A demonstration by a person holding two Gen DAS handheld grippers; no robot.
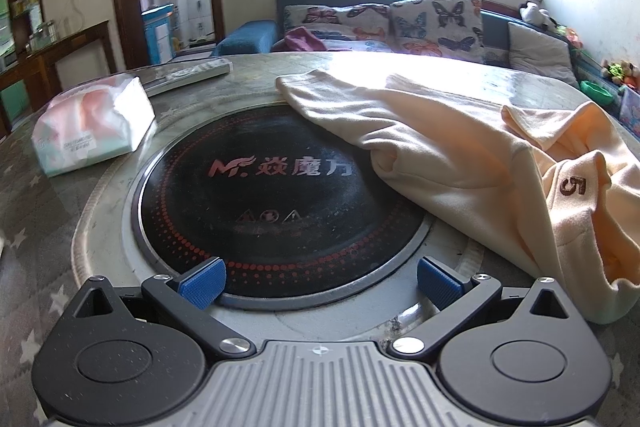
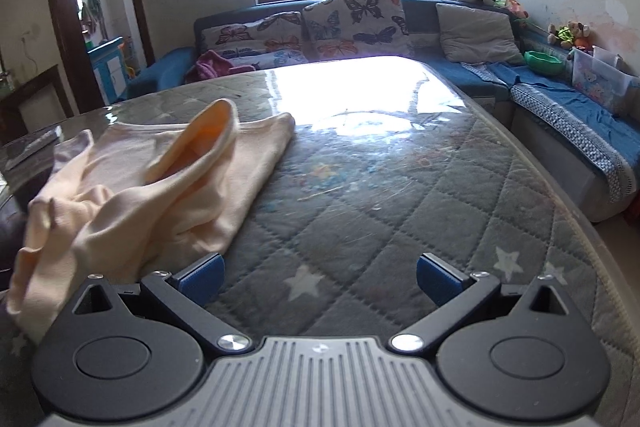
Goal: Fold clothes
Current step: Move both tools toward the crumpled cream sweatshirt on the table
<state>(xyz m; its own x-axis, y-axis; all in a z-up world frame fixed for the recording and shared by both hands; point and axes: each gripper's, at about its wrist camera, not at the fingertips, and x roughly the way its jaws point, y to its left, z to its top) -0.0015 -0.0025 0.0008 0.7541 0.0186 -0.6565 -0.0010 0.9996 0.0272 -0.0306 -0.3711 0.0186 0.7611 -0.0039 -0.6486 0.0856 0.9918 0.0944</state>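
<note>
A cream, crumpled garment (image 1: 460, 155) lies on the table, partly over the black round cooktop (image 1: 276, 199); a brown "5" (image 1: 572, 185) shows on one fold. In the right wrist view the same garment (image 2: 160, 187) lies bunched at the left. My left gripper (image 1: 320, 281) is open and empty, low over the cooktop's near rim, the garment to its right. My right gripper (image 2: 319, 279) is open and empty over the quilted table cover, the garment just left of its left fingertip (image 2: 202, 281).
A tissue pack (image 1: 92, 125) and a remote control (image 1: 188, 75) lie at the far left of the table. The table (image 2: 400, 187) has a grey quilted star cover under clear plastic. A sofa with butterfly cushions (image 2: 340, 23) stands behind it.
</note>
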